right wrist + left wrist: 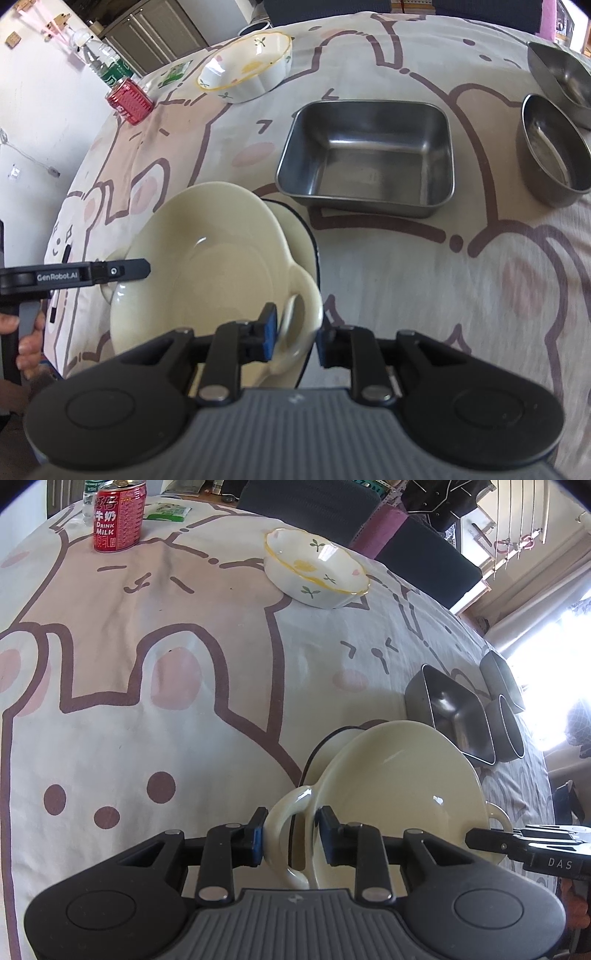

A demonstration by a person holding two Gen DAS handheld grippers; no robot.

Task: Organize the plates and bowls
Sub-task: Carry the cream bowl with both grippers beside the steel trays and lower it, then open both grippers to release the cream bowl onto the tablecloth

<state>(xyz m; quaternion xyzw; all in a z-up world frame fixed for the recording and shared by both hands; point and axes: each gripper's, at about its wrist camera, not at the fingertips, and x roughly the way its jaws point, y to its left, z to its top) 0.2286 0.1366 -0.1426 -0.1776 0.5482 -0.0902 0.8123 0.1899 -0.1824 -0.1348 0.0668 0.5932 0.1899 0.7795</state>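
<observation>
1. Cream-glazed ceramic caught at both ends: left tongs point(291, 836) narrowed onto one loop handle of the cream bowl point(399, 775), blue pads point(258, 843) against the loop's outer side and just inside the wall. Probably gripped by the handles because the rim is too wide and slick to pinch.
2. Right tongs point(295, 339) set about the opposite handle at lower centre of the right view; left pad against the loop, right pad seemingly a little clear of it, so whether clamped or only straddling cannot tell.
3. Bowl tilted and sitting over a second cream dish with a dark rim point(304, 236), just beneath and partly hidden; looks like nesting like with like, hence the two-sided hold to keep it level.
4. Further out on the desk point(406, 280), under a cartoon-print cloth: square steel tray point(365, 158) just beyond the bowl, round steel bowl point(554, 151) and another steel dish point(557, 74) at the right edge, apart from the ceramics.
5. Flower-painted bowl point(317, 568) alone toward the upper middle, likely still to be gathered.
6. Red milk can point(118, 517) and a water bottle point(103, 61) at upper left, well clear of the work.
</observation>
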